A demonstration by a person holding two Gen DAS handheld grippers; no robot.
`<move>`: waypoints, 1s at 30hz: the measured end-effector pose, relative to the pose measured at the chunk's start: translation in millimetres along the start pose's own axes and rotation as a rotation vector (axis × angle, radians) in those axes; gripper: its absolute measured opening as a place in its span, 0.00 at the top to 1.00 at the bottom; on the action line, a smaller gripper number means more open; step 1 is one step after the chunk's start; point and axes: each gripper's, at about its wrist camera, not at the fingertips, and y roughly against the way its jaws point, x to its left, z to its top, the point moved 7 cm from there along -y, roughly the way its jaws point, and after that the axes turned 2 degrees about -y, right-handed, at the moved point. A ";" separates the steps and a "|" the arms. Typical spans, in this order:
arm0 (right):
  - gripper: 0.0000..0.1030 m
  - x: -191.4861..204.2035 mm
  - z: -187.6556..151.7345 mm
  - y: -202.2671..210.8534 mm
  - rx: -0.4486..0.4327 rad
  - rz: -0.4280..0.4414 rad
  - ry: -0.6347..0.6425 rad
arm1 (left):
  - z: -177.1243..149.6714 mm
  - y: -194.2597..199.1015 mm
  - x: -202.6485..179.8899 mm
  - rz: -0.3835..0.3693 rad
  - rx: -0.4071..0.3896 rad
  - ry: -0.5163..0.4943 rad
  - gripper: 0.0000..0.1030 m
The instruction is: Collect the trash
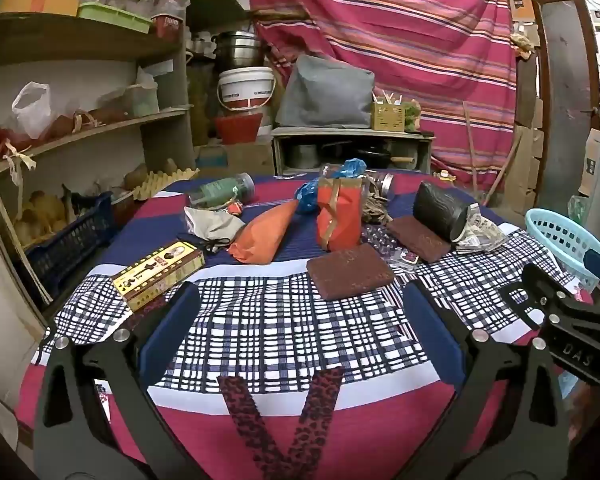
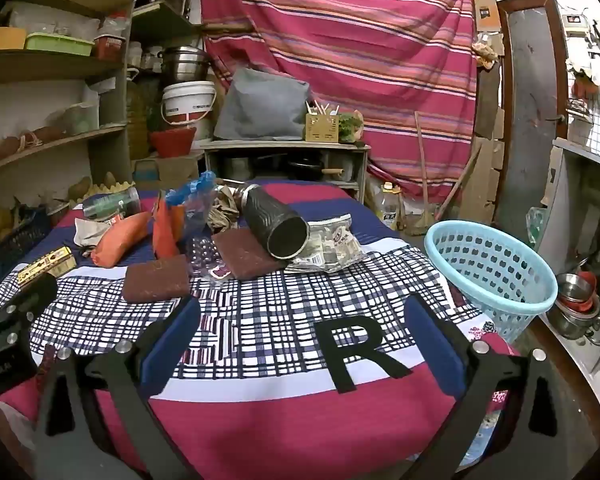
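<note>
Left wrist view: left tongs (image 1: 300, 332) gape wide, nothing between them, hovering over the checked part of the desk (image 1: 268, 320) cloth. Trash sits in a cluster at approx 12 o'clock from the tongs. Orange pouch (image 1: 262, 230) at 11 looks soft & light; long axis runs from near-left to far-right, pointed end at the far end. Pinch it mid-body. Red paper bag (image 1: 338, 216) stands upright, thin & crushable, prob. light; take it by the top edge. Yellow box (image 1: 158, 274) at 10 is stiff, lying flat, long axis left-near to right-far; grip across the short side. Right tongs (image 1: 556, 300) show at 3 o'clock.

Right wrist view: right tongs (image 2: 300, 332) also fully spread & empty. Black tumbler (image 2: 276, 222) at 12 lies on its side, mouth toward the camera and slightly right, base away; rigid, likely slick, may roll, so clamp across the barrel. Clear wrapper (image 2: 332, 250) just beside it, touching, is flimsy & crinkly. Blue basket (image 2: 490, 272) stands at 2 o'clock on the desk's right edge, prob. the drop spot.
</note>
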 end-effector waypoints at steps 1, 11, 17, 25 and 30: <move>0.04 0.0 -0.2 -0.1 0.002 0.002 -0.002 | 1.0 1.7 -1.3 0.017 -0.020 -0.024 0.05; 0.04 0.2 -0.3 -0.1 0.000 0.002 -0.005 | 0.7 0.0 -1.3 0.017 -0.016 -0.019 0.05; 0.04 0.3 -0.6 -0.3 -0.001 0.002 -0.006 | 0.6 0.4 -1.8 0.013 -0.015 -0.015 0.05; 0.04 0.6 -0.6 0.0 -0.001 0.002 -0.004 | 0.0 4.5 -6.0 0.011 -0.018 -0.018 0.05; 0.04 0.7 -0.5 0.5 -0.002 0.001 -0.003 | 0.1 4.7 -6.0 0.011 -0.017 -0.015 0.05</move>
